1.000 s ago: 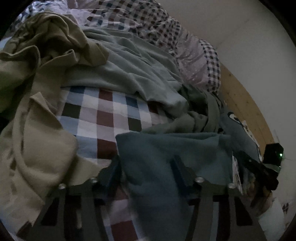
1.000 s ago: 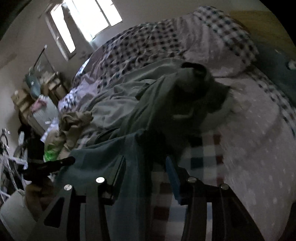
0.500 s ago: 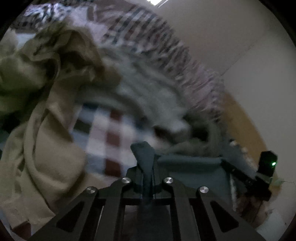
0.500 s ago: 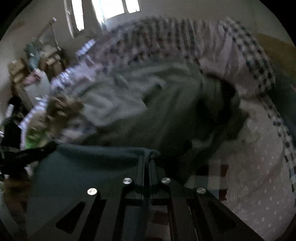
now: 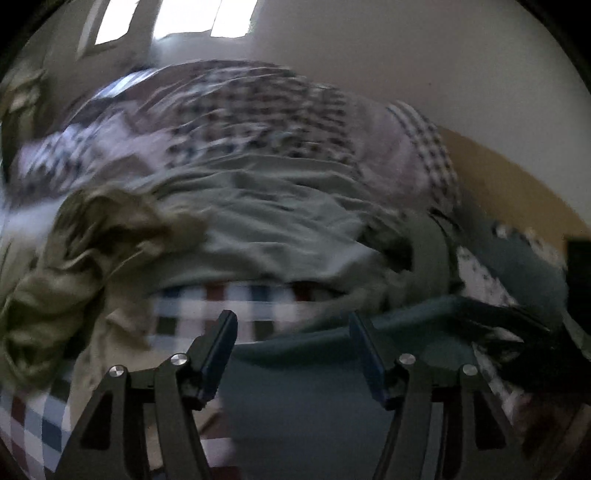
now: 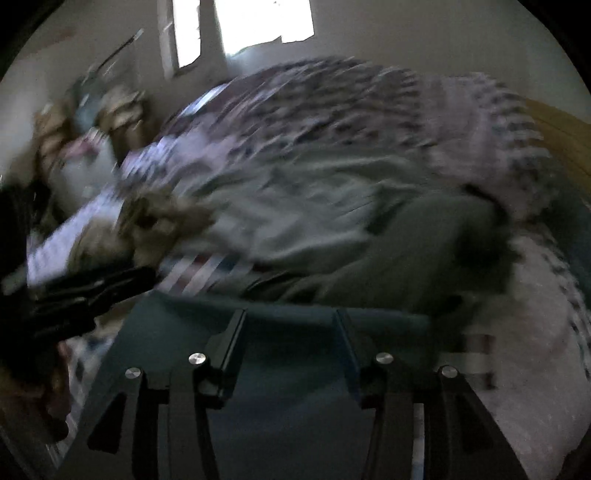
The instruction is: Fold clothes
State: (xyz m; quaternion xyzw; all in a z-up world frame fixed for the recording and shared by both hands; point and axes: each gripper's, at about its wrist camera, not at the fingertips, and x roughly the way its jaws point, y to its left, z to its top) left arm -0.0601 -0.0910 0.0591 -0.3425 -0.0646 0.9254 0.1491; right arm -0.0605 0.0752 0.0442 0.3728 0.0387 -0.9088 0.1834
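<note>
One teal garment (image 5: 306, 402) lies flat by the bed's near edge with a straight folded far edge, both grippers, left gripper (image 5: 291, 339) and right gripper (image 6: 290, 334), opening with nothing pinched (cloth beneath), while olive (image 5: 85, 266) and grey-green (image 5: 258, 221) clothes mid-bed look unfolded.

room: dim | window (image 6: 243, 29): bright | wall (image 5: 424, 55): plain, pale

A home bedroom; checked bedding (image 5: 258, 110), strewn clothes (image 5: 92, 251); a window (image 6: 258, 26)
</note>
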